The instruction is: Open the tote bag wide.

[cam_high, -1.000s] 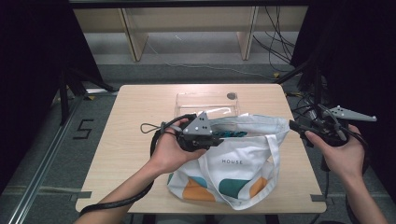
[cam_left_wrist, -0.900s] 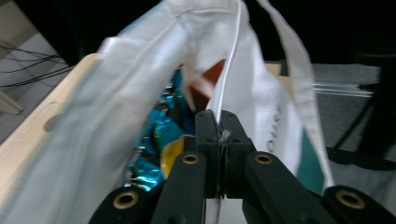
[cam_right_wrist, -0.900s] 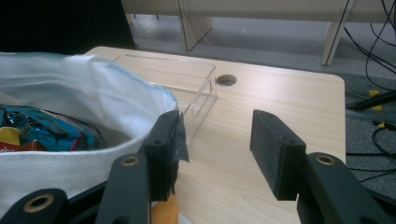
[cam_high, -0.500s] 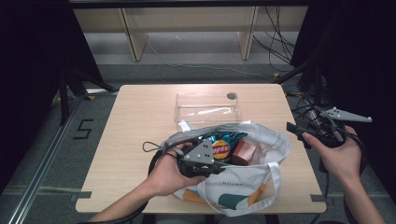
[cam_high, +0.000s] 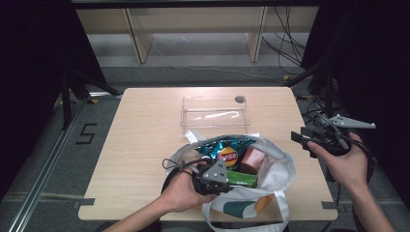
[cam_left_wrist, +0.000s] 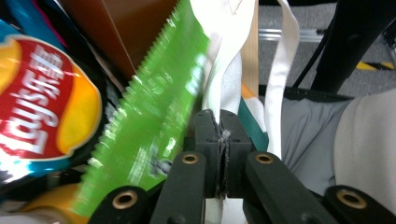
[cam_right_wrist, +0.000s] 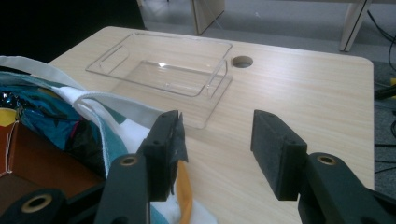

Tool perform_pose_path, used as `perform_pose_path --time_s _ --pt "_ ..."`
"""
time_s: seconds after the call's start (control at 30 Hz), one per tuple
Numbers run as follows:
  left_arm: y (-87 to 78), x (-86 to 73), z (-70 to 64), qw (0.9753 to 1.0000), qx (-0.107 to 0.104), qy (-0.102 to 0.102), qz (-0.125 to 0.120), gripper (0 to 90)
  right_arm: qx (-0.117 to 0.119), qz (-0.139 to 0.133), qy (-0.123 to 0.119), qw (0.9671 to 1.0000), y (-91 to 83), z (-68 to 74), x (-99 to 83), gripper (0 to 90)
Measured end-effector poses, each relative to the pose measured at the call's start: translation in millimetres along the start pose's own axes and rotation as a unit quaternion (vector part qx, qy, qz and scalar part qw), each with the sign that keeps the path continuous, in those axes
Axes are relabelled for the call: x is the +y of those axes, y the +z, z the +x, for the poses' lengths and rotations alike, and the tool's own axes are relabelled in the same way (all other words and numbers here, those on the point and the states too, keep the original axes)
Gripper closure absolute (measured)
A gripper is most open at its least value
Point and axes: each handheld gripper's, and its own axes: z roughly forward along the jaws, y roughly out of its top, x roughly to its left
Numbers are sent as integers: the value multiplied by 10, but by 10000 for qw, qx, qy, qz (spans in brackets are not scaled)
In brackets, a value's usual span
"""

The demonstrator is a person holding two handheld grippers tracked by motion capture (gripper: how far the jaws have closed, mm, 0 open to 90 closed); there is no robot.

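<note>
The table [cam_high: 145, 145] is bare wood over its left half and far edge, with open room there; a small round hole [cam_high: 240, 99] sits near the far edge. The white cloth bag [cam_high: 278, 169] lies at the near edge, its mouth pulled wide and its lower part hanging past the table's front; just beyond it sits a clear plastic tray [cam_high: 215, 111], empty. Inside the bag lie a blue crisp packet [cam_high: 227, 152] with a red and yellow badge, a brown box [cam_high: 252, 161] and a green wrapper [cam_high: 241, 179]. The left gripper [cam_high: 215, 180] has its jaws pressed together on the bag's near rim; the right gripper [cam_high: 309, 140] hovers off the bag's right side, jaws spread, holding nothing.
</note>
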Motion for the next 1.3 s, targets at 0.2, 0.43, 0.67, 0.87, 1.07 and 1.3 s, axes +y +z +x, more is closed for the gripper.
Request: perform_pose_path --time_s 0.2,0.43,0.67,0.87,1.07,1.3 --pt "112 -94 -19 9998 -13 -165 138 873 144 166 -40 9998 52 32 -41 525" --pt "32 -115 -28 9993 -142 -328 -53 770 190 281 -42 9994 114 81 -68 527" --pt "-451 -94 -28 9937 -8 -675 -894 530 199 193 -167 9995 90 72 -21 528" --pt "-1075 -177 206 9751 1210 -916 -1615 495 302 168 -278 9990 81 93 9 547" --pt "-1334 -434 568 9603 2049 -1234 -1438 474 437 293 -426 9977 81 154 42 621" --pt "-1206 -549 740 9654 1595 -1427 -1491 502 739 244 -707 9945 103 265 94 652"
